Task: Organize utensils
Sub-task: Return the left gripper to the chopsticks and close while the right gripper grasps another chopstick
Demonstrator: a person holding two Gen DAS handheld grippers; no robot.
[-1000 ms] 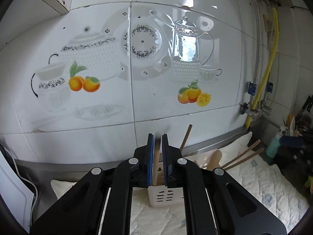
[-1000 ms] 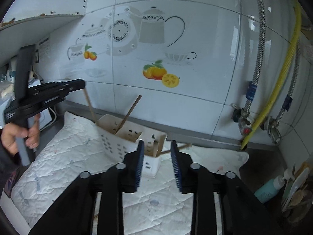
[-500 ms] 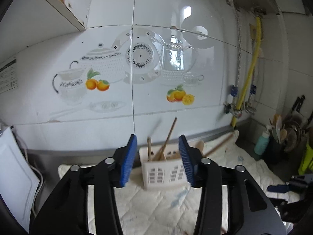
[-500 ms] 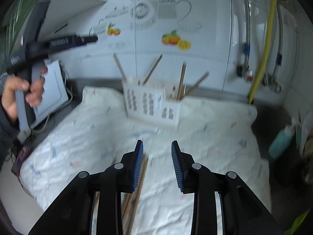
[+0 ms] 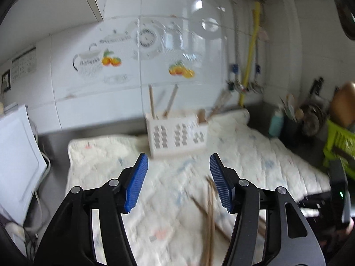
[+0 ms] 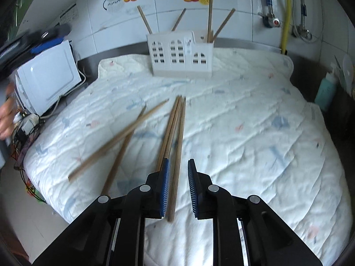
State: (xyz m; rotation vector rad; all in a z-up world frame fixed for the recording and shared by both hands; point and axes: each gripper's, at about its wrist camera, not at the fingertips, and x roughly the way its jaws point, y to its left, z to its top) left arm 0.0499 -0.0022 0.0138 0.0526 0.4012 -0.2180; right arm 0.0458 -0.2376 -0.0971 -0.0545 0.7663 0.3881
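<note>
Chopstick at lower centre lies between your closing right gripper, not yet pinched; centre it. Left gripper opening, empty.

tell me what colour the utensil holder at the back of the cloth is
White, with arched window-like cutouts in its walls. The utensil holder shows best in the right wrist view.

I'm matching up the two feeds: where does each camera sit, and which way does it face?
Left wrist: on the left gripper, jaws open, facing the tiled wall; the right gripper shows at right.
Right wrist: on the right gripper, angled down at loose wooden chopsticks; a hand shows at left.
Shared: white slotted utensil holder, white quilted mat.
</note>
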